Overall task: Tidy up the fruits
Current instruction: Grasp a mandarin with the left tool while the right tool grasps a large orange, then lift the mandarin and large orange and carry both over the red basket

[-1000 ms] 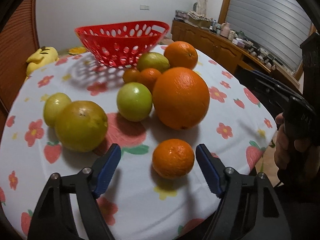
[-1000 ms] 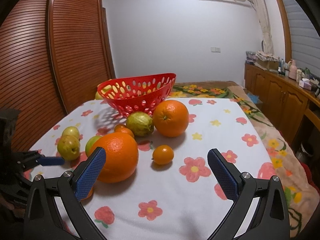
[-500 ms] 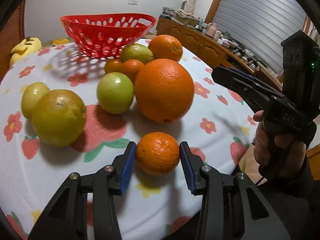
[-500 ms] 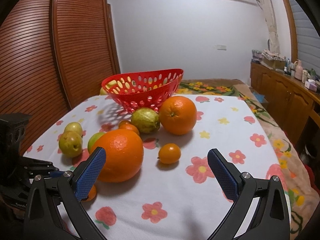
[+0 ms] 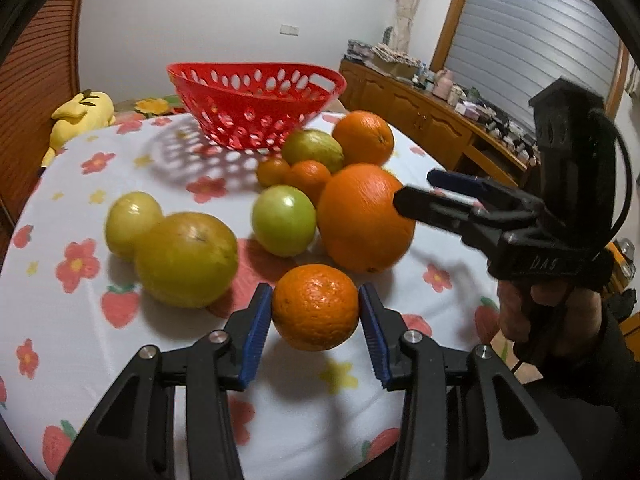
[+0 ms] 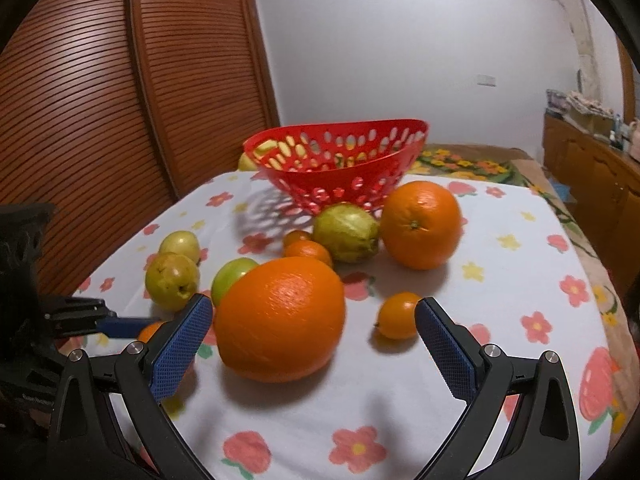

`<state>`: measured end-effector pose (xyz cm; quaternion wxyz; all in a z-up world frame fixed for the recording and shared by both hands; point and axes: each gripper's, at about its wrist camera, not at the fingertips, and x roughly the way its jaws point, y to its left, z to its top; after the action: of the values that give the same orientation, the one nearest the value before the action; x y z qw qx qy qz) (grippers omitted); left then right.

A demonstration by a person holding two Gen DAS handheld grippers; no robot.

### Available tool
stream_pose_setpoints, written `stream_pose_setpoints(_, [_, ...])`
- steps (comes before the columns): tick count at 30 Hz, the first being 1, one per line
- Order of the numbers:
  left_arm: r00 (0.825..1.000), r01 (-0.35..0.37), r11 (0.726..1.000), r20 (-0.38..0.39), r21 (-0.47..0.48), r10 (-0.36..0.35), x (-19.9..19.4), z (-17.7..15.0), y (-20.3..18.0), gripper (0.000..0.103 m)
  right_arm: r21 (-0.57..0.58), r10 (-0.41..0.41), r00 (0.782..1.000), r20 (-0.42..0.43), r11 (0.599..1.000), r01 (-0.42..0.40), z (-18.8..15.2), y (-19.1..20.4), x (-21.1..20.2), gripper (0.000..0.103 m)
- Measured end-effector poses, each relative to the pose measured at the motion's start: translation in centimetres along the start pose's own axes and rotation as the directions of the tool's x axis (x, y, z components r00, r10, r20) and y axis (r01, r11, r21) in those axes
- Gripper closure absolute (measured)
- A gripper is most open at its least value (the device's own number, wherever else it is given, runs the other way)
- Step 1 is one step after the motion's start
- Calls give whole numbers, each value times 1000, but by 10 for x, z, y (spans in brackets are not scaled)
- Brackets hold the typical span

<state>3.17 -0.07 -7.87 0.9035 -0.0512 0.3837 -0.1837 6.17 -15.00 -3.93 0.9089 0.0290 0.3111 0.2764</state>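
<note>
Fruit sorting barely begun, as far as these views show: basket (image 5: 256, 120) looks empty from the left wrist view, though the yellow bits seen through its holes in the right wrist view may be something behind it, can't tell. All the fruit visible is out on the surface (image 5: 168, 360) or just above it. Left claw (image 5: 316, 332) is closed on a small orange (image 5: 316, 307), both blue pads pressed on its sides; orange seems just lifted clear of the cloth, shadow under it, so first pick is likely under way. Basket stands at the far end, well apart from this claw, the rest of the pile between them. Right claw (image 6: 314, 344) is wide open and holds nothing; big orange (image 6: 280, 320) sits between its pads, near the left pad, not touching, and a tiny orange fruit (image 6: 398, 316) lies just beside the right pad. Left to do: drop the small orange in the basket, then big orange, second orange (image 6: 420, 224), green fruits, yellow ones.
</note>
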Motion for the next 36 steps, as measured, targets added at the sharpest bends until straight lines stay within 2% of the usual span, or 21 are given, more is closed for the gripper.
stream_pose_setpoints(15, [995, -33, 999, 93, -19, 35, -25, 15, 13, 61, -28, 84, 993, -82, 996, -87, 5, 11, 29, 1])
stream_pose_setpoints(24, [993, -43, 999, 112, -25, 46, -29, 20, 16, 61, -44, 71, 989, -128, 996, -77, 0, 15, 41, 1])
stream_pose_setpoints(30, [992, -47, 998, 113, -32, 50, -29, 22, 16, 61, -40, 64, 983, -173, 997, -72, -3, 12, 51, 5])
stream_pose_setpoints(33, [992, -48, 998, 115, -35, 52, -30, 23, 17, 61, -45, 49, 984, -173, 997, -58, -5, 11, 54, 13])
stream_pose_setpoints(36, [992, -51, 998, 117, -35, 55, -30, 24, 17, 61, -37, 56, 984, -172, 997, -63, -5, 10, 51, 13])
